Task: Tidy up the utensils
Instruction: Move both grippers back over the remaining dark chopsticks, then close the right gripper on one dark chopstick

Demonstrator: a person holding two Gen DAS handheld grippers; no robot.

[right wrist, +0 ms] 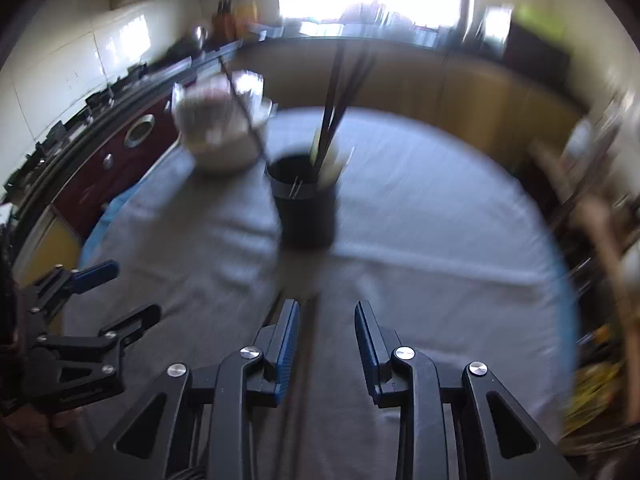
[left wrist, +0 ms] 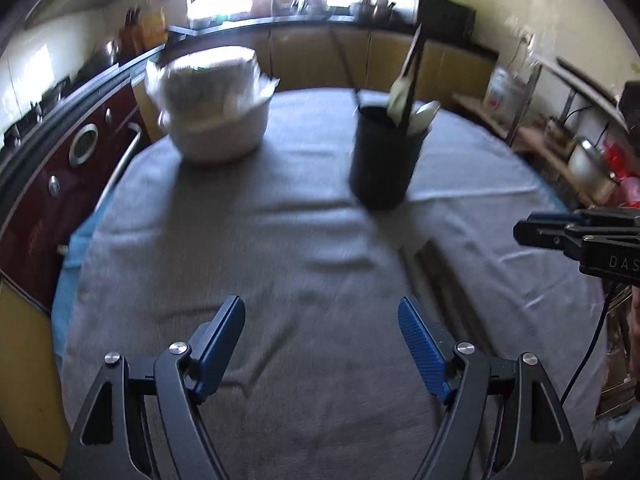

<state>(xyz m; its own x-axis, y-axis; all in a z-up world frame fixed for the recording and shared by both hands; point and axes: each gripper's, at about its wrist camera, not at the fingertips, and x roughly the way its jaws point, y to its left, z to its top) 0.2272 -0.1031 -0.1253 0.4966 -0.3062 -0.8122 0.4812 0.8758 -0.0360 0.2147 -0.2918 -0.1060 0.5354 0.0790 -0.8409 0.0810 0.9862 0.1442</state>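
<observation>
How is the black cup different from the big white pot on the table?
The black cup is dark, tall and narrow; the white pot is pale, wide and squat. The cup is open on top, with utensils sticking up out of it; the pot is covered with what looks like crinkly clear wrap. The cup stands nearer the middle of the table, the pot nearer its far left edge. Both stand upright on the grey cloth.

Only readable text: pale letters "DAS", cut off by frame edge, on black body of right claw (left wrist: 520, 232), at 3 o'clock in left wrist view. Nothing else legible; rest blurred.
</observation>
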